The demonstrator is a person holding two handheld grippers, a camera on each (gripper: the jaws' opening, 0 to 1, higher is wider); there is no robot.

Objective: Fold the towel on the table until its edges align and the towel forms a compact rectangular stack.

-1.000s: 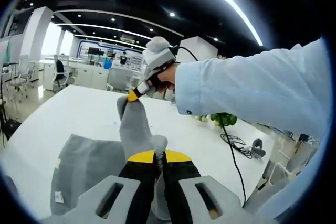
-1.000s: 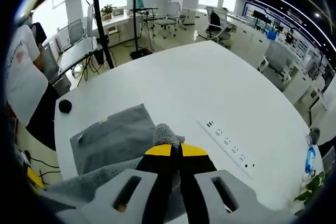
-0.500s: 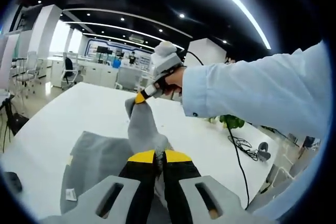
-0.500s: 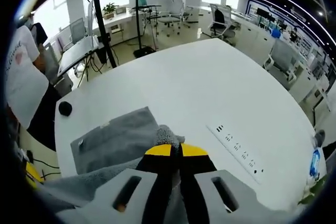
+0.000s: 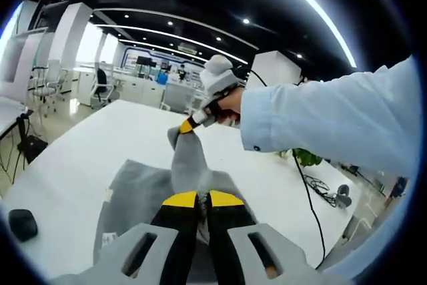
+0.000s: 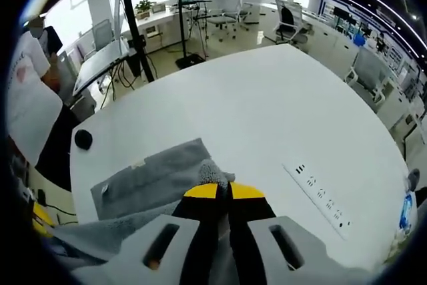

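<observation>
A grey towel (image 5: 137,191) lies partly on the white table (image 5: 80,158), with one edge lifted off it. My left gripper (image 5: 203,199) is shut on one raised corner of the towel. The lifted edge stretches up to my right gripper (image 5: 186,127), which comes in from the right, held by a hand in a light blue sleeve (image 5: 333,125). In the right gripper view, my right gripper (image 6: 223,192) is shut on the other corner, and the rest of the towel (image 6: 150,176) lies flat on the table (image 6: 253,118) beyond and to the left.
A small black puck (image 5: 22,223) (image 6: 83,139) sits near the table's edge. A power strip (image 6: 321,191) is set into the tabletop. Cables (image 5: 313,185) and a plant (image 5: 303,157) are at the far side. A person (image 6: 27,98) stands beside the table; desks and chairs fill the room.
Both grippers have carried the lifted towel edge further across the table, keeping their hold. More of the flat towel and the black puck now show in the left gripper view.
</observation>
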